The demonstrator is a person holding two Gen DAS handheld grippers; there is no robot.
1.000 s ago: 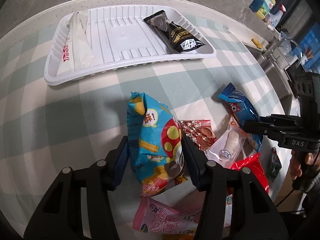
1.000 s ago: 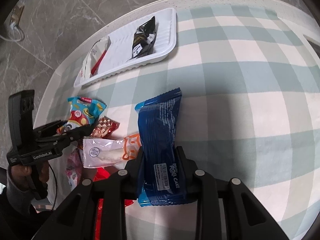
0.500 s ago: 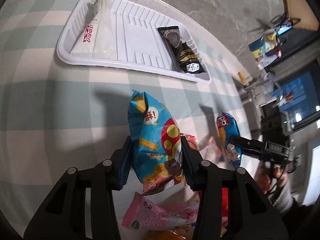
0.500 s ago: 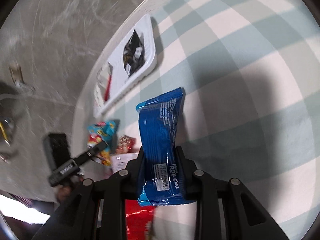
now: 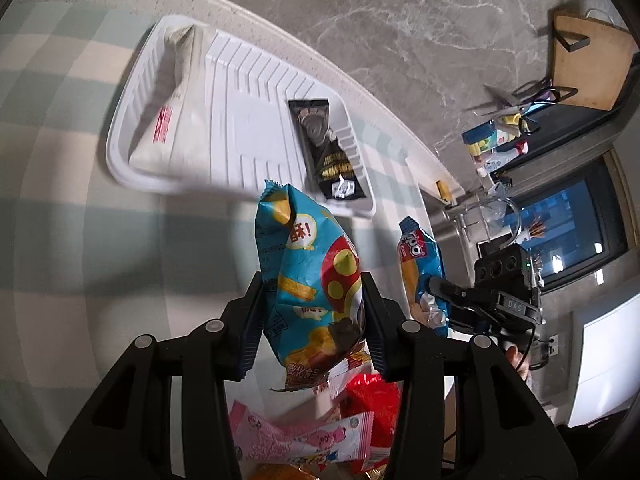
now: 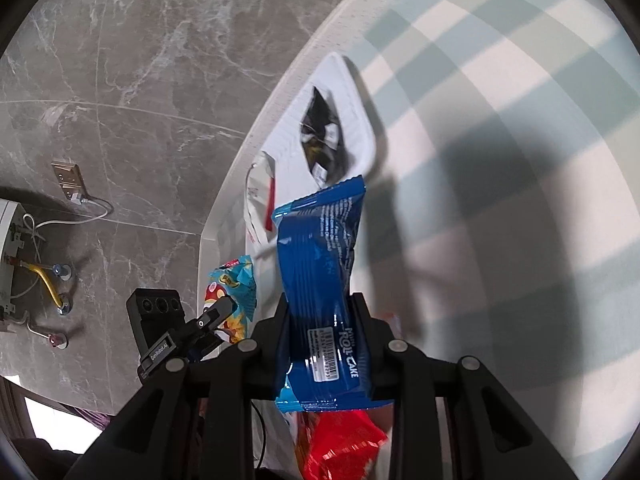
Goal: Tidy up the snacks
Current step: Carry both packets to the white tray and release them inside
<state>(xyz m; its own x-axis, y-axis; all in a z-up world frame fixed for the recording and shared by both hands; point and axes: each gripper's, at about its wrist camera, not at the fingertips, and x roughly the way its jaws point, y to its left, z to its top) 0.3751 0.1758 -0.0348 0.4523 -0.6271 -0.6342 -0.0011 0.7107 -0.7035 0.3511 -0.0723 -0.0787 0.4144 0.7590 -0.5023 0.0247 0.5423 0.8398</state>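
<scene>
Left gripper point(image 5: 312, 300) clamped on the light-blue mushroom snack bag point(image 5: 310, 280), held off the checked tablecloth point(image 5: 72, 240), near the white tray point(image 5: 256, 144). Right gripper point(image 6: 320, 316) clamped on the dark-blue roll cake pack point(image 6: 324, 264), also held off the cloth. Only the left view shows the tray contents clearly: white packet point(image 5: 168, 120) at one end, black packet point(image 5: 328, 148) at the other (middle bare), plus a pink packet point(image 5: 304, 436) below. Right view adds the cables on the marble floor point(image 6: 120, 60). Red packet point(image 6: 340, 440) sits under the cake pack.

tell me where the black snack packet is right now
In the left wrist view the black snack packet lies in the white tray, at its right end.
</scene>
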